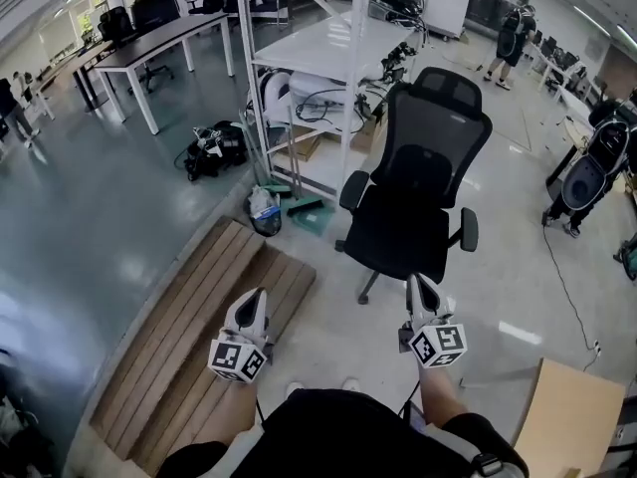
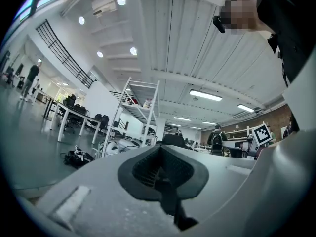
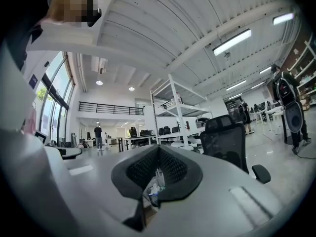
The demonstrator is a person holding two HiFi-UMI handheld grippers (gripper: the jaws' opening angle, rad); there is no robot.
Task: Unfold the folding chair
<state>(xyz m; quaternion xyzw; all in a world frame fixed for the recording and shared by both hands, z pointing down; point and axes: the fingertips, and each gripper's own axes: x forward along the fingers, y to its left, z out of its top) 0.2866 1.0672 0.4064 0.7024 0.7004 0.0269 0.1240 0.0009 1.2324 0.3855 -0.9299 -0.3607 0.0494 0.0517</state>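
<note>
Planking lies partly behind closed left hand-held gripper.

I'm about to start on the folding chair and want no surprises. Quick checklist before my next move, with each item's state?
1. Left gripper empty: ok, shut on nothing.
2. Right gripper empty: ok, shut on nothing.
3. Jaws open for grasping: not ok, both shut.
4. Folding chair located: cannot tell; only a black office chair and a slatted wooden panel on the floor show.
5. Way ahead clear: not ok, office chair stands there.
</note>
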